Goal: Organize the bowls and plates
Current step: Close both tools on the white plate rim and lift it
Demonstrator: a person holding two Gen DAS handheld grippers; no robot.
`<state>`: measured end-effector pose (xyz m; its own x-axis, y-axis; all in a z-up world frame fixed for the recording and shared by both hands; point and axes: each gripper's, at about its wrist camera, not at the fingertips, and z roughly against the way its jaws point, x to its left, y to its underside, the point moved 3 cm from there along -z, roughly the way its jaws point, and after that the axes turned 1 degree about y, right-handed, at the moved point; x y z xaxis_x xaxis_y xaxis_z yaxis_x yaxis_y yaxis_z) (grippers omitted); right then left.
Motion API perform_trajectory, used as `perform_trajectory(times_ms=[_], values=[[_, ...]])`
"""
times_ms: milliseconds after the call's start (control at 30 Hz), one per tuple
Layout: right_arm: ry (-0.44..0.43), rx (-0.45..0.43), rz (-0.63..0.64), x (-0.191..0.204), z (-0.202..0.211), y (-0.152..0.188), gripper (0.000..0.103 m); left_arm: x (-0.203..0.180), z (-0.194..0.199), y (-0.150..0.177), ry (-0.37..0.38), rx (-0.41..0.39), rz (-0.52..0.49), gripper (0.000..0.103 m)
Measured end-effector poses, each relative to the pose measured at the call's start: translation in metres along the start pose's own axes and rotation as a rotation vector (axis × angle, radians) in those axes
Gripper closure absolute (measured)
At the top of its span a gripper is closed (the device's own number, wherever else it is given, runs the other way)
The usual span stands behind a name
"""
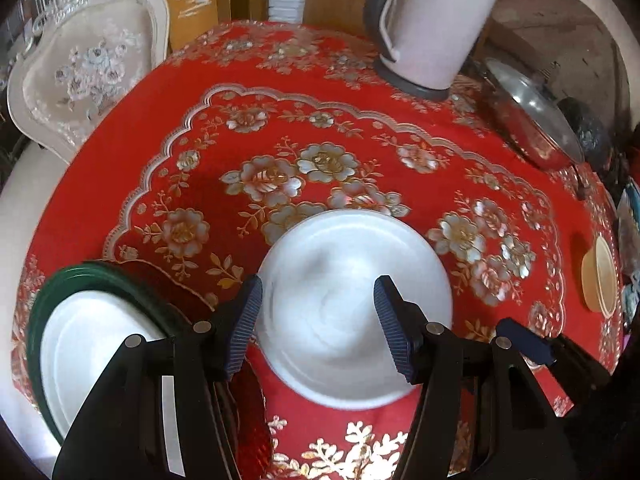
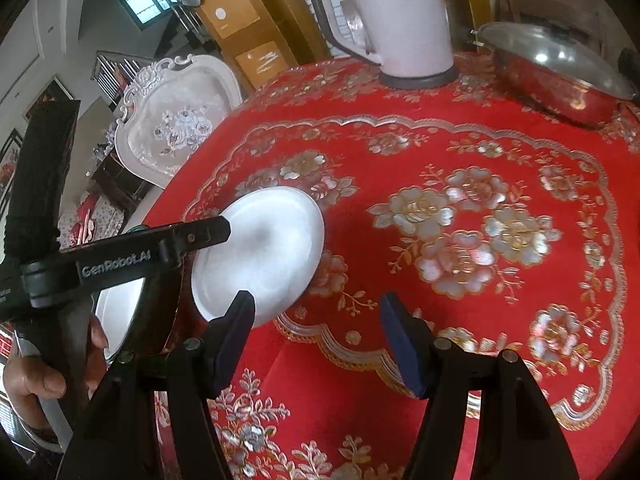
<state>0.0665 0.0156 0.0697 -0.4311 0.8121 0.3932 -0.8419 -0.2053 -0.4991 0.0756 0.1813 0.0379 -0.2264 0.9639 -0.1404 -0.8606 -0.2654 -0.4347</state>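
On the red floral tablecloth (image 1: 152, 152), a white plate (image 1: 344, 280) lies alone near the table's near edge, and beside it at the near left edge another white plate (image 1: 92, 344) rests in a dark green plate (image 1: 48, 300). The left gripper (image 1: 318, 320) hovers over the lone plate with fingers spread, pinching nothing. The right gripper (image 2: 316, 340) is also spread and empty above bare cloth, a small beige bowl (image 1: 600, 276) sitting by the right edge
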Motion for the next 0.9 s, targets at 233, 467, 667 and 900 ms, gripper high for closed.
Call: perform_trajectory(times_ms=[233,467,667,900], values=[[-0.020,0.033,-0.011,0.001,-0.022,-0.006,0.038,0.010,-0.016,-0.006,-0.013,0.019,0.026,0.044],[-0.007,0.060,0.009,0.007,-0.037,-0.008,0.038,0.010,-0.026,-0.008,-0.032,0.033,0.017,0.044],[0.005,0.059,0.045,0.012,-0.047,-0.010,0.038,0.010,-0.029,-0.011,-0.048,0.029,0.016,0.044],[0.012,0.057,0.059,0.014,-0.053,-0.011,0.038,-0.001,-0.032,-0.016,-0.049,0.024,-0.039,0.044]])
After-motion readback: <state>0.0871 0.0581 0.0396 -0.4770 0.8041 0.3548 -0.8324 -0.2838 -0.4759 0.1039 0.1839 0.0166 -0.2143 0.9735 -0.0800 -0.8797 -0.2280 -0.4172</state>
